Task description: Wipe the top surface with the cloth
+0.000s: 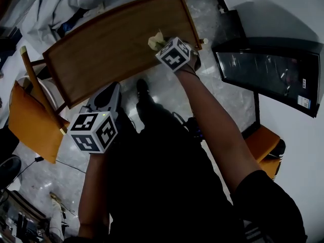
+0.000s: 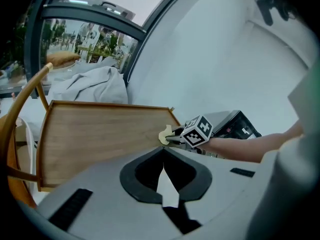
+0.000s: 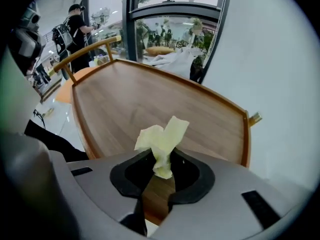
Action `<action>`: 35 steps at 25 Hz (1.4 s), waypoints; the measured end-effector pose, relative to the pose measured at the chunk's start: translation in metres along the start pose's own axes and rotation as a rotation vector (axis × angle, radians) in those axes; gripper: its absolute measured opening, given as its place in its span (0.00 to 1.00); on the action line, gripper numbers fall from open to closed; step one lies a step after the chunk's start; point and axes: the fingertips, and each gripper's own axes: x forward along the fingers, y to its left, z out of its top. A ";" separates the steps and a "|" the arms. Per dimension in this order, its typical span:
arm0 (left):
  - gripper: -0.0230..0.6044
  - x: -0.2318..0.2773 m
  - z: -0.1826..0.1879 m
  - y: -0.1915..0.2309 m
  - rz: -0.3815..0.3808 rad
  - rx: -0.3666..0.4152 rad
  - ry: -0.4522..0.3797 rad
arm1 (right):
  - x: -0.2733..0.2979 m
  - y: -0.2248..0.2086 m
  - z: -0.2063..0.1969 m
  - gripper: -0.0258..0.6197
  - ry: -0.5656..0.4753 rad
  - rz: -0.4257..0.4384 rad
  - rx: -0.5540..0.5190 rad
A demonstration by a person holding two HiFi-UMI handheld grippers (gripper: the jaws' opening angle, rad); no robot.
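The wooden table top (image 1: 111,49) has a raised rim and tilts across the upper head view. My right gripper (image 1: 162,44) is over its right end, shut on a crumpled pale yellow cloth (image 1: 155,40). In the right gripper view the cloth (image 3: 162,136) sticks out of the closed jaws (image 3: 162,159) above the table top (image 3: 150,99). My left gripper (image 1: 112,89) hangs just off the table's near edge, shut and holding nothing. In the left gripper view (image 2: 163,151) it looks across the table top (image 2: 95,134) at the cloth (image 2: 165,135) and the right gripper's marker cube (image 2: 199,131).
An orange chair (image 1: 33,120) with a curved wooden back stands at the table's left end. A dark glass panel (image 1: 268,75) is on the right, with an orange seat (image 1: 263,142) below it. A grey-white fabric heap (image 1: 66,4) lies beyond the table. A person (image 3: 77,21) stands far off.
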 end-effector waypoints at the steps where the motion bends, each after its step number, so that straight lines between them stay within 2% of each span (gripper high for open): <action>1: 0.06 0.004 0.002 -0.005 -0.004 0.004 0.000 | -0.002 -0.010 -0.007 0.18 0.013 -0.017 0.004; 8: 0.06 0.022 0.009 -0.027 -0.010 0.028 -0.002 | -0.020 -0.075 -0.048 0.18 0.097 -0.179 0.049; 13: 0.06 0.019 0.005 -0.025 0.008 0.024 0.008 | -0.029 -0.096 -0.063 0.18 0.184 -0.287 -0.022; 16: 0.06 0.015 0.005 -0.024 0.017 0.025 0.003 | -0.032 -0.104 -0.072 0.18 0.225 -0.320 0.012; 19: 0.06 0.004 0.004 -0.019 0.023 0.027 -0.008 | -0.040 -0.108 -0.071 0.18 0.195 -0.331 0.095; 21: 0.06 -0.010 0.003 -0.009 0.033 0.022 -0.015 | -0.051 -0.099 -0.050 0.18 0.109 -0.334 0.107; 23: 0.06 -0.026 0.000 0.004 0.046 0.013 -0.025 | -0.063 -0.076 -0.018 0.18 -0.009 -0.303 0.105; 25: 0.06 -0.043 -0.002 0.018 0.058 0.006 -0.034 | -0.069 -0.041 0.019 0.18 -0.115 -0.236 0.097; 29: 0.06 -0.084 -0.012 0.054 0.091 -0.007 -0.043 | -0.059 0.058 0.091 0.18 -0.265 -0.027 0.151; 35: 0.06 -0.147 -0.033 0.116 0.146 -0.042 -0.053 | -0.019 0.227 0.174 0.18 -0.311 0.250 0.115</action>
